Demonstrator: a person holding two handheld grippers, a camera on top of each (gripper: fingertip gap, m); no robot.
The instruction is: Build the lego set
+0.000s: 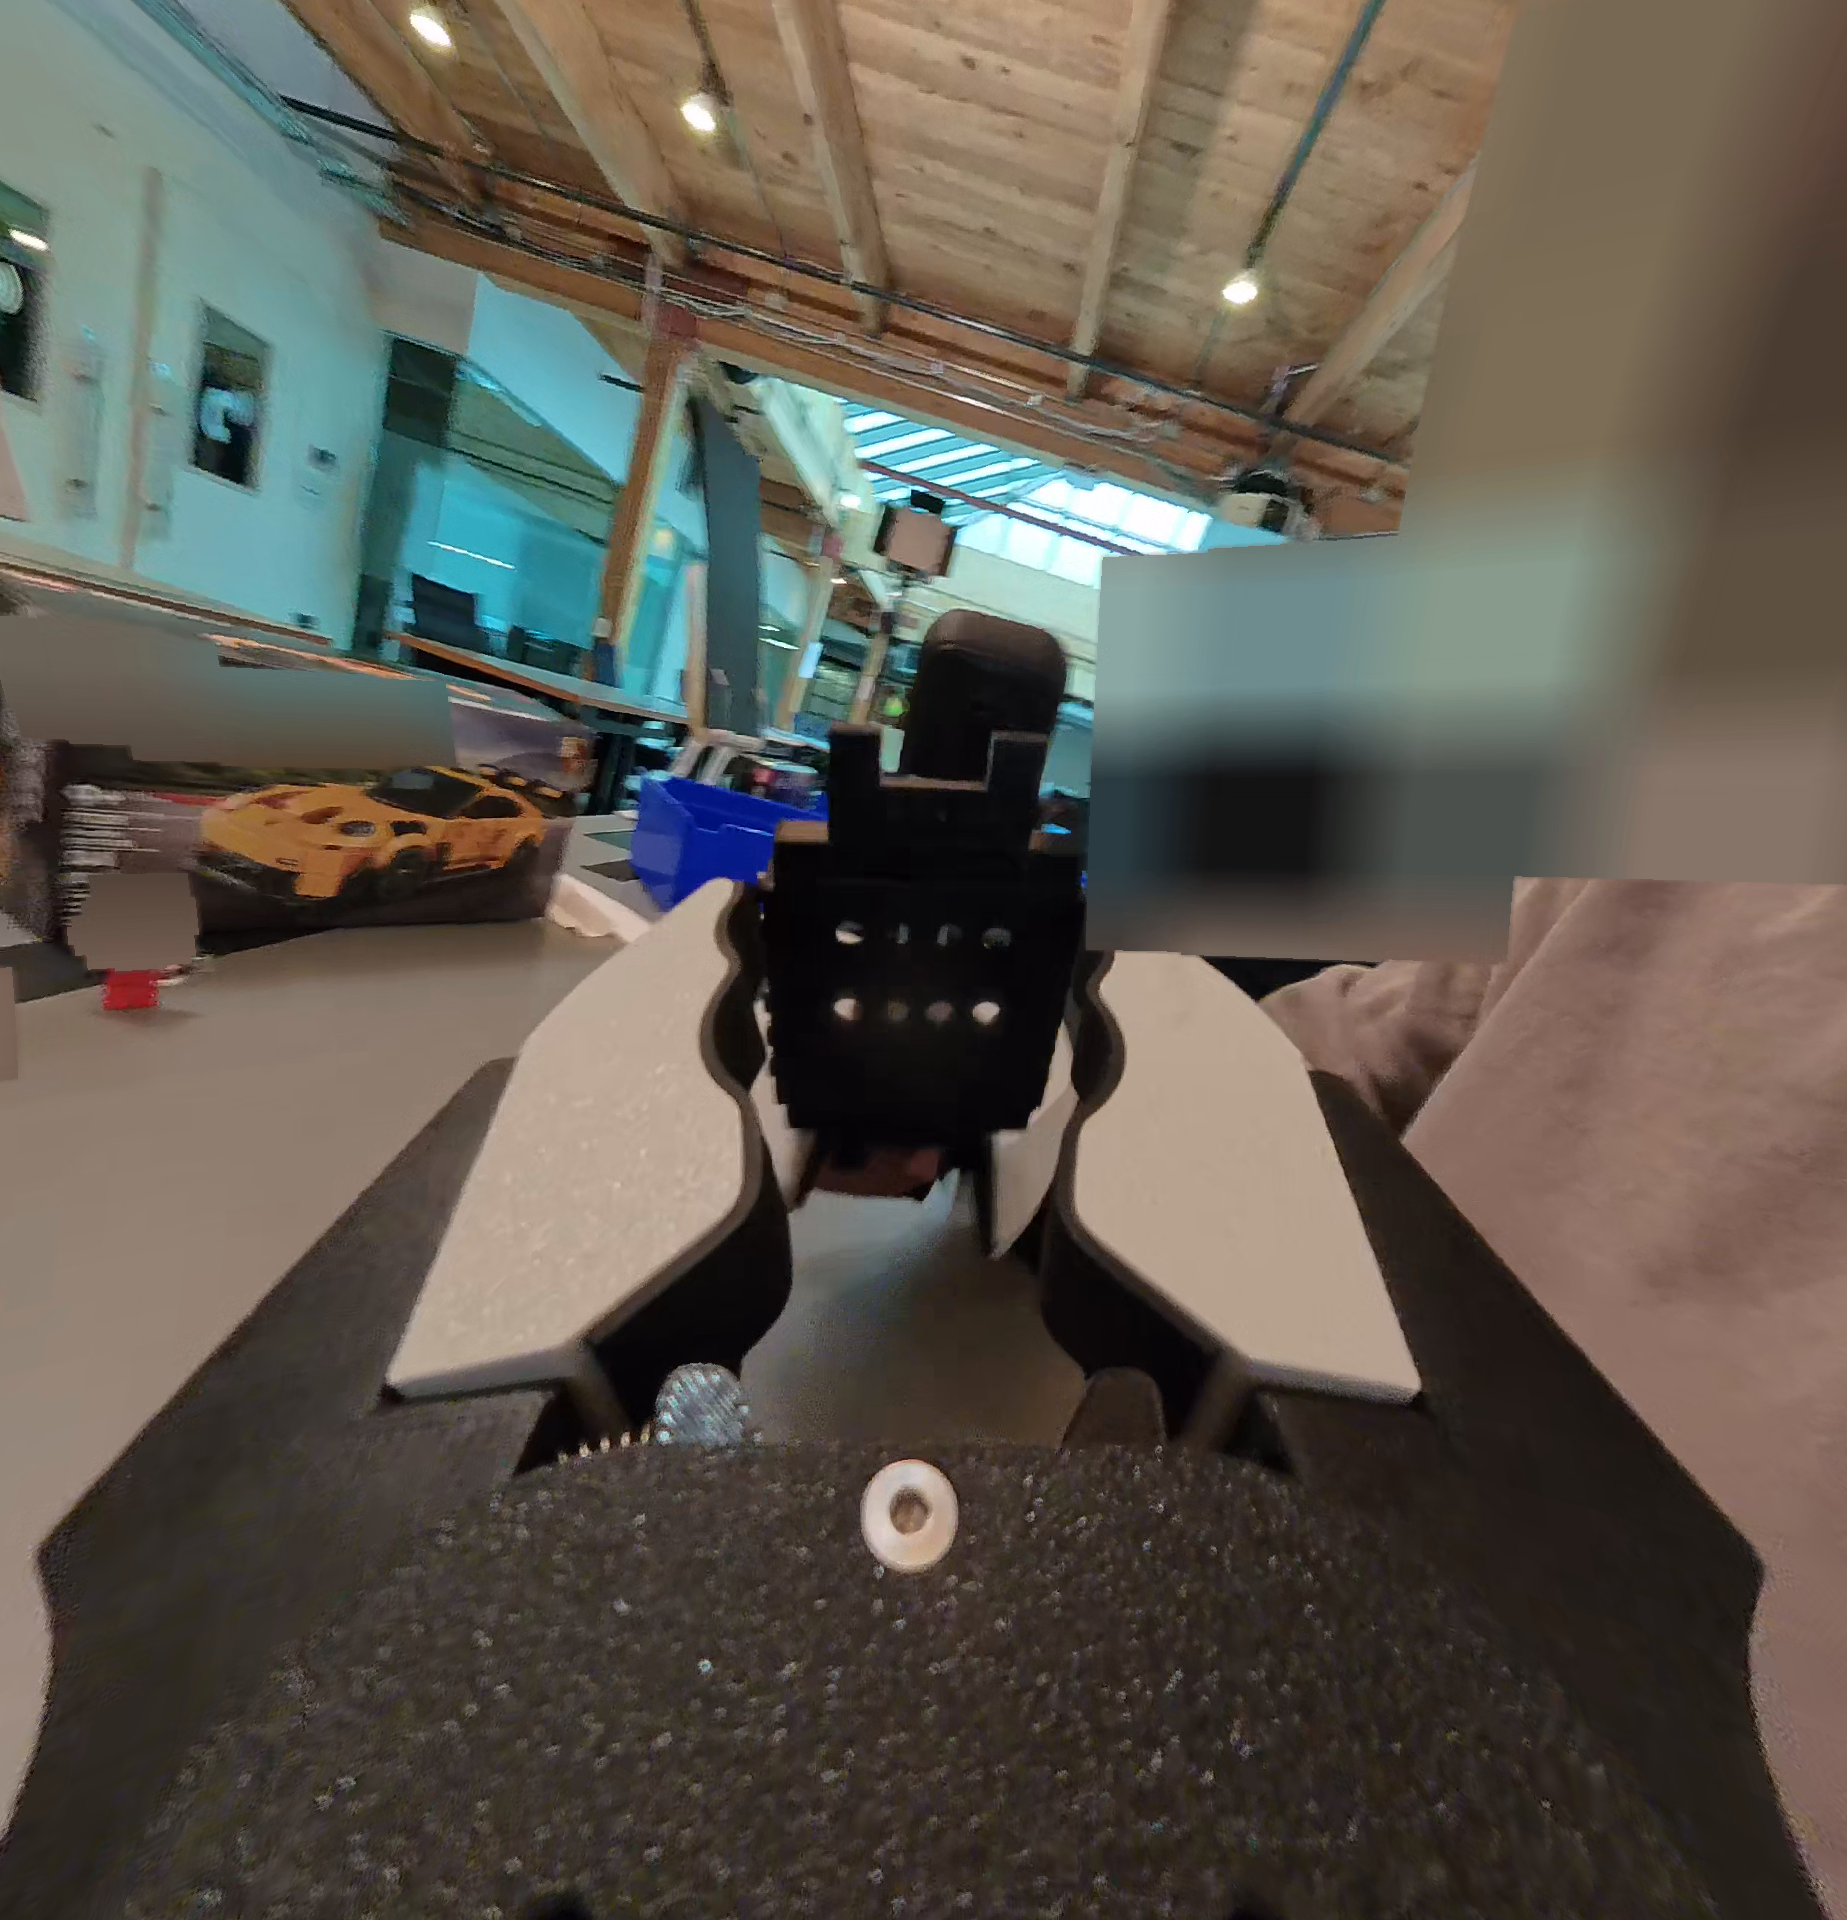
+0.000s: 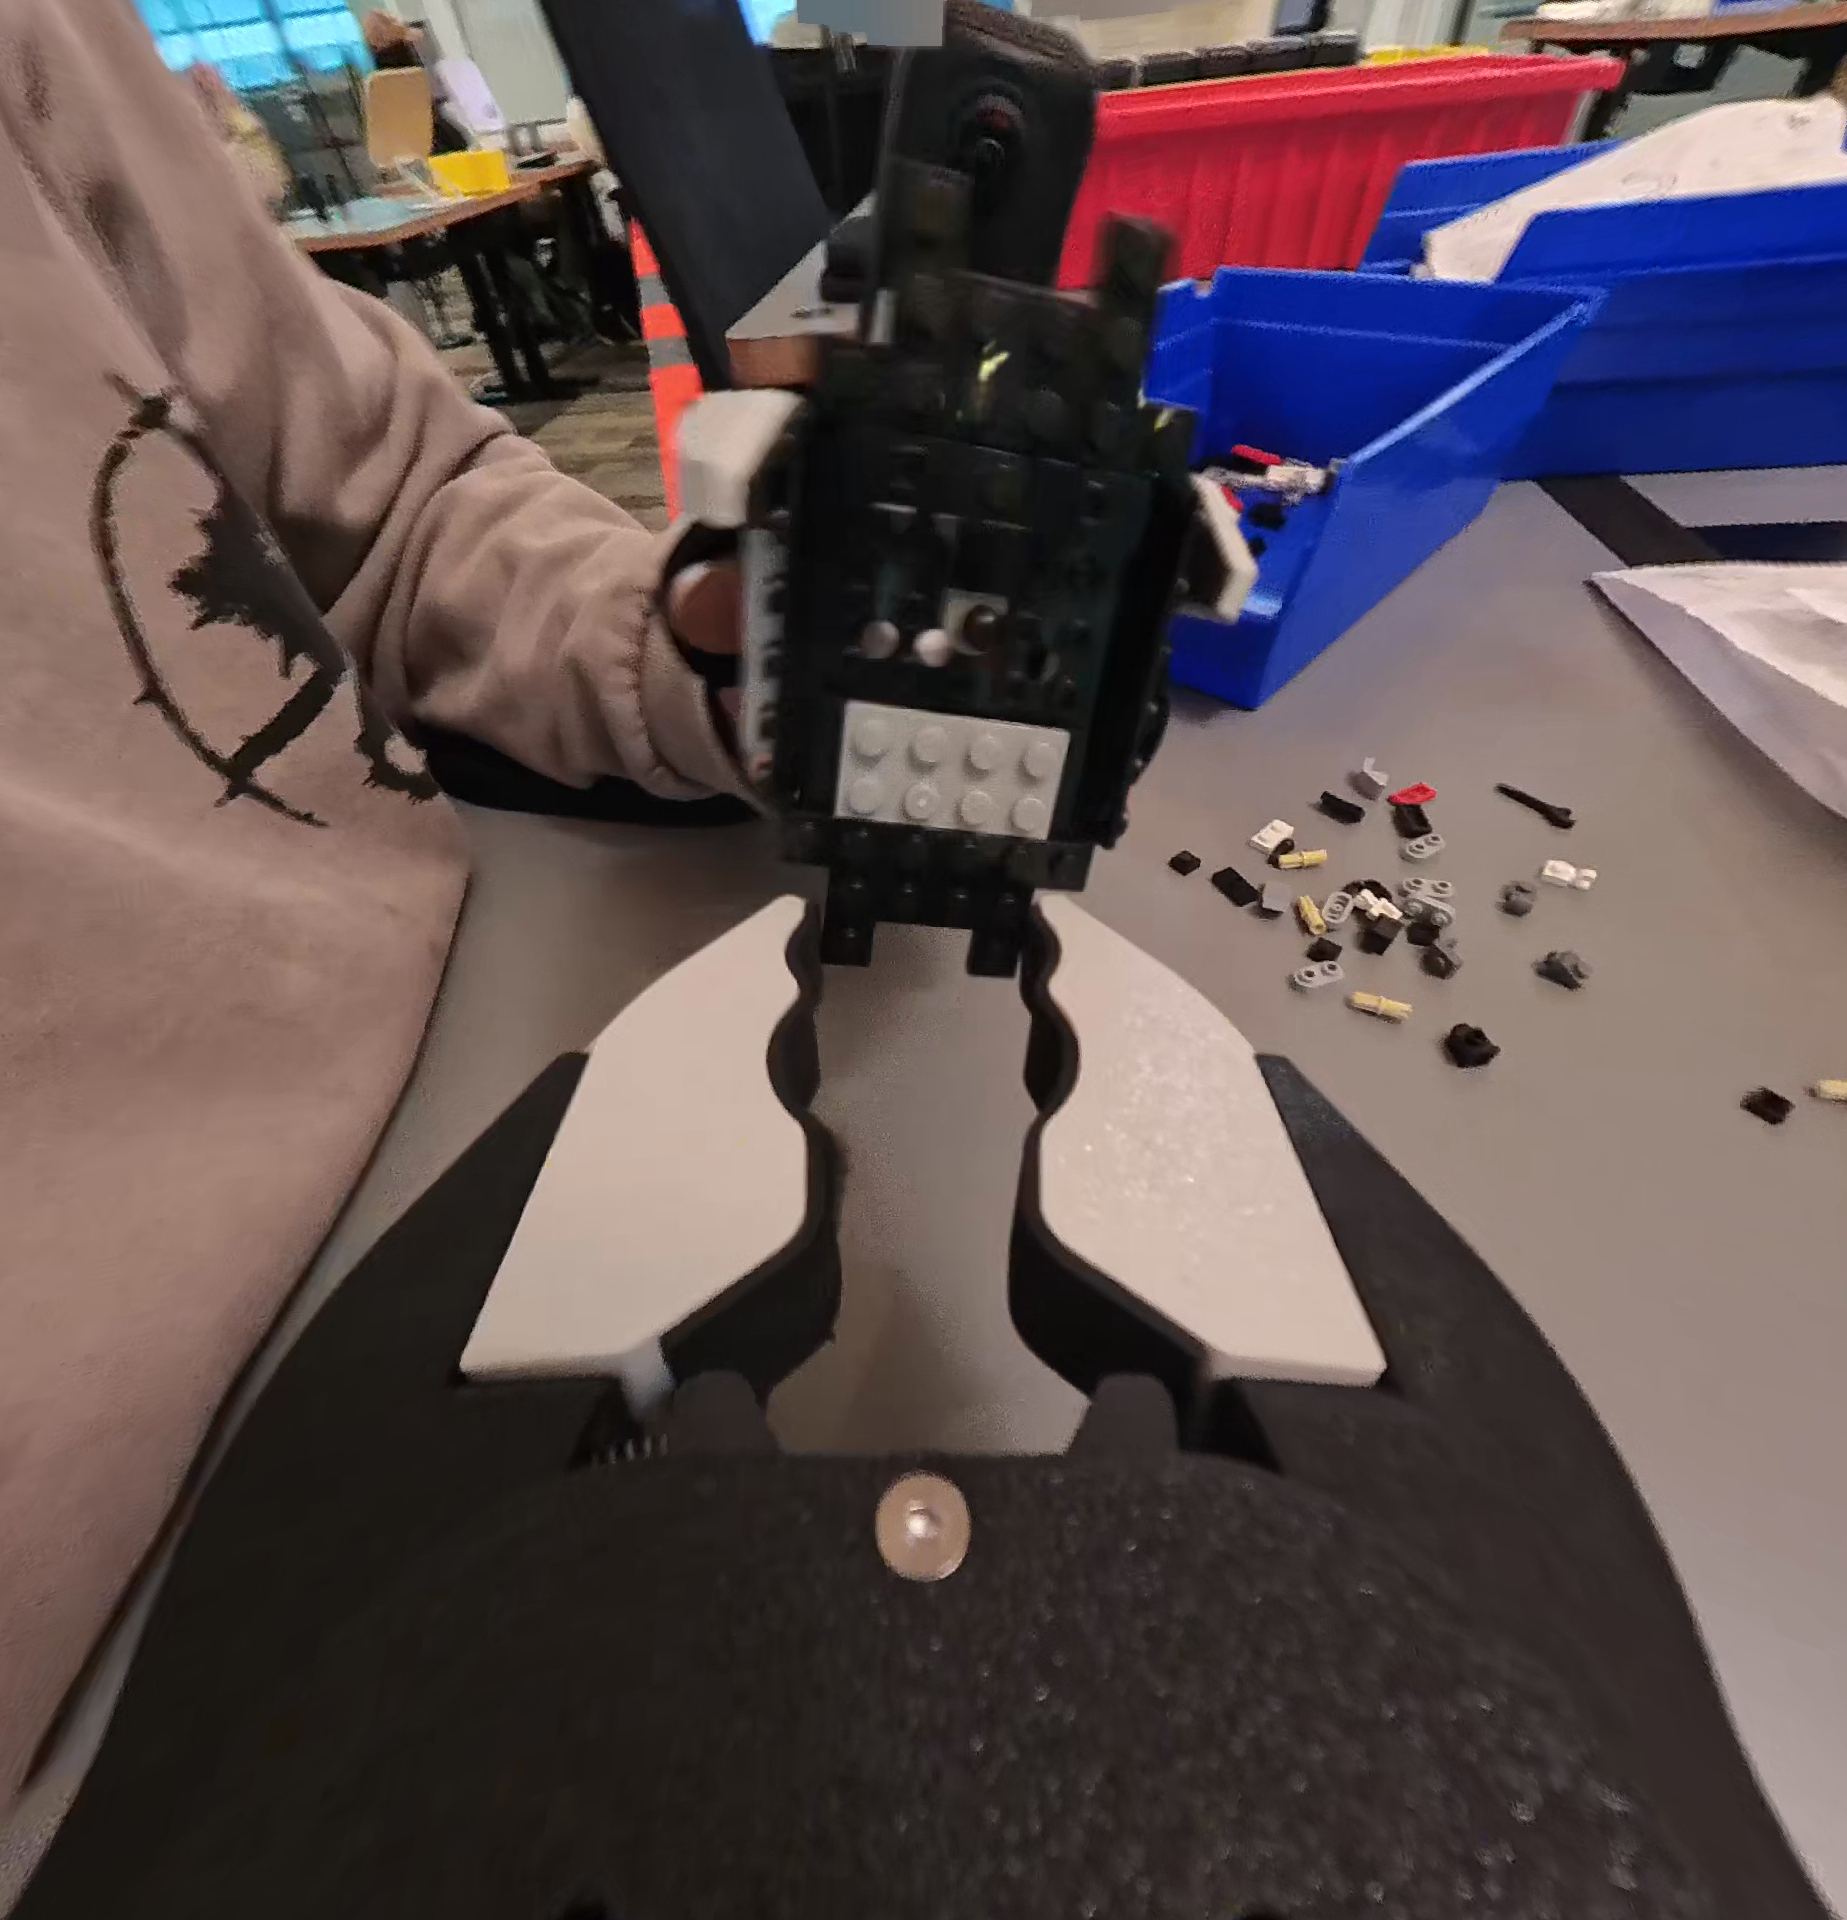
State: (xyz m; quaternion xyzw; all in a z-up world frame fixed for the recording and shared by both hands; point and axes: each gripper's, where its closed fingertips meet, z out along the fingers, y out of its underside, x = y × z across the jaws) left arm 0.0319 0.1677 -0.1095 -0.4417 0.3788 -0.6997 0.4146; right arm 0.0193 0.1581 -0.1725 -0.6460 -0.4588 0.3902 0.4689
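A black lego assembly (image 1: 914,987) is held up above the table between the fingers of my left gripper (image 1: 914,997), which is shut on its sides. The right wrist view shows the same assembly (image 2: 960,540), studded side facing, with a light grey 2x4 plate (image 2: 950,779) near its lower end. The left gripper (image 2: 976,504) clamps it from left and right. My right gripper (image 2: 924,925) sits at the assembly's lower end, its fingers closed against the two black prongs there. Its white fingertips (image 1: 1018,1174) show under the assembly in the left wrist view.
Several small loose lego pieces (image 2: 1397,904) lie on the grey table (image 2: 1521,1299) to the right. Blue bins (image 2: 1418,343), a red bin (image 2: 1314,156) and paper sheets (image 2: 1781,665) stand behind. A person's sleeve (image 2: 275,623) is at left. A lego box (image 1: 379,842) and a red piece (image 1: 129,987) are far left. One gripper's finger ends stand about 6 centimeters off the other's.
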